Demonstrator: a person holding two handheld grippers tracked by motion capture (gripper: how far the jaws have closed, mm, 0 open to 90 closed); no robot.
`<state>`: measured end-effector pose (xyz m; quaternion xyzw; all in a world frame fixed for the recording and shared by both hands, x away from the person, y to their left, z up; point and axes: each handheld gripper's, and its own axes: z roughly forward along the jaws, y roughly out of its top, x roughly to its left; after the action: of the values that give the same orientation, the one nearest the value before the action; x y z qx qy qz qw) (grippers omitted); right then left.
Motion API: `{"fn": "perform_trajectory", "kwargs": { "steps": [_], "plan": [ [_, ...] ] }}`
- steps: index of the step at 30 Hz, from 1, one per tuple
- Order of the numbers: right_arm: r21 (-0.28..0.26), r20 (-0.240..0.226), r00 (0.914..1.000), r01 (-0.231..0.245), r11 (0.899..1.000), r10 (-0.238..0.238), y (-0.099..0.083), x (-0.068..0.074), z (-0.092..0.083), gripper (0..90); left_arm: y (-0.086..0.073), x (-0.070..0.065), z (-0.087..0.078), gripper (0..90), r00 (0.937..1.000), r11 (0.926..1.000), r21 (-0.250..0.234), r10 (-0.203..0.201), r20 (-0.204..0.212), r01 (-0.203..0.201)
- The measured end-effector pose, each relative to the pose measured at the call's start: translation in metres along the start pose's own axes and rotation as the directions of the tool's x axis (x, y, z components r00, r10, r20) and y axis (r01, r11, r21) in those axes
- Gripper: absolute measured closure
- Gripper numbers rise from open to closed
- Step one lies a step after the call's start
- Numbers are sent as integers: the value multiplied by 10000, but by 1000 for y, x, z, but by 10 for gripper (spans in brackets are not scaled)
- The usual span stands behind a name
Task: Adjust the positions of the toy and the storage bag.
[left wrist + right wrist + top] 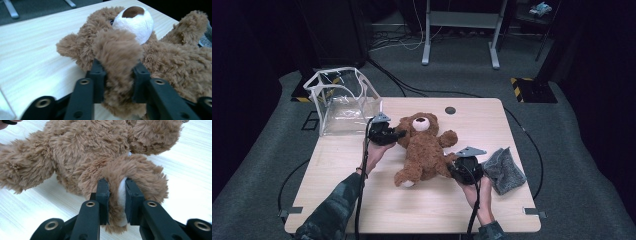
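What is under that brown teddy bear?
The teddy bear lies on its back on the bare wooden table. Light wood shows all around it; whatever might lie beneath its body is covered. The grey cloth lies beside it, not under it.

Brown plush teddy bear [424, 147], white muzzle, lying face-up, mid-table, limbs splayed

Brown bear between my black tongs

My teddy bear [424, 147] is warm brown with a white muzzle and dark brown nose; my left gripper [398, 135] and right gripper [451, 165] are black, the table [422, 205] pale wood, the cloth [504, 171] speckled grey.
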<state>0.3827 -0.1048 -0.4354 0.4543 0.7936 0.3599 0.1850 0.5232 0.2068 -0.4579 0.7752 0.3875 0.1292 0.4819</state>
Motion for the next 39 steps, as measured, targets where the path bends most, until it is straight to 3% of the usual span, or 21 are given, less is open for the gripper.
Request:
{"fn": "perform_trajectory", "kwargs": {
  "steps": [1, 4, 6, 8, 14, 15, 18, 19, 22, 23, 27, 29, 31, 32, 34, 37, 38, 39],
  "plan": [
    [-15, -1, 10000, 37, 10000, -37, 1, 2, 0, 758, 1, 2, -6, 503, 9992, 9995, -38, -320, -248, 319],
    [-22, -43, 10000, 71, 10000, -71, 2, 4, 0, 756, 4, 2, -16, 344, 9961, 9986, -97, -520, -706, 514],
    [-53, -99, 9999, 51, 10000, -51, 3, 5, 1, 755, 7, -1, -21, 285, 9948, 9987, -81, -503, -886, 498],
    [-54, -145, 9998, 95, 9999, -96, 3, 7, 2, 753, 14, -6, -24, 225, 9933, 9964, 23, -837, -794, 842],
    [18, -204, 9998, 3, 10000, -3, 4, 11, 5, 740, 31, -23, -21, 147, 9916, 9942, 299, -1002, -816, 1030],
    [-23, -268, 9994, 209, 9998, -210, 3, 9, 6, 737, 36, -31, -17, 141, 9908, 9935, 421, -1012, -900, 1053],
    [61, -288, 9996, -55, 10000, 57, 0, 9, 7, 725, 40, -38, -10, 104, 9895, 9902, 693, -1154, -875, 1217],
    [50, -281, 9996, -33, 10000, 35, -1, 8, 8, 722, 41, -43, -3, 98, 9884, 9868, 906, -1268, -833, 1342],
    [154, -299, 9993, -238, 9996, 243, -3, 8, 9, 717, 42, -48, 7, 63, 9775, 9746, 1032, -1895, -929, 1987],
    [184, -358, 9993, -84, 9998, 91, -4, 7, 9, 716, 41, -48, 10, 51, 9737, 9704, 1109, -2038, -1023, 2147],
    [250, -357, 9991, -219, 9994, 228, -7, 8, 11, 714, 35, -46, 24, 6, 9485, 9396, 1450, -2953, -1149, 3101],
    [254, -399, 9990, -170, 9995, 181, -8, 8, 13, 715, 35, -48, 29, 0, 9412, 9328, 1443, -3141, -1247, 3304],
    [360, -424, 9986, -304, 9989, 319, -9, 10, 15, 715, 35, -50, 35, 0, 9367, 9289, 1433, -3239, -1329, 3415],
    [400, -474, 9988, -128, 9991, 147, -11, 10, 15, 716, 35, -52, 38, 0, 9337, 9251, 1483, -3308, -1369, 3495],
    [437, -499, 9983, -275, 9987, 297, -12, 12, 18, 716, 35, -55, 44, 0, 9379, 9265, 1674, -3147, -1458, 3369],
    [402, -524, 9980, -342, 9986, 363, -15, 11, 19, 716, 33, -59, 52, 0, 9385, 9231, 1922, -3050, -1619, 3331],
    [443, -537, 9981, -268, 9987, 292, -17, 10, 19, 716, 32, -60, 54, 0, 9348, 9198, 1948, -3092, -1748, 3406],
    [428, -509, 9976, -439, 9981, 460, -17, 11, 21, 716, 32, -60, 57, 0, 9347, 9221, 1907, -3027, -1864, 3366]
  ]
}}
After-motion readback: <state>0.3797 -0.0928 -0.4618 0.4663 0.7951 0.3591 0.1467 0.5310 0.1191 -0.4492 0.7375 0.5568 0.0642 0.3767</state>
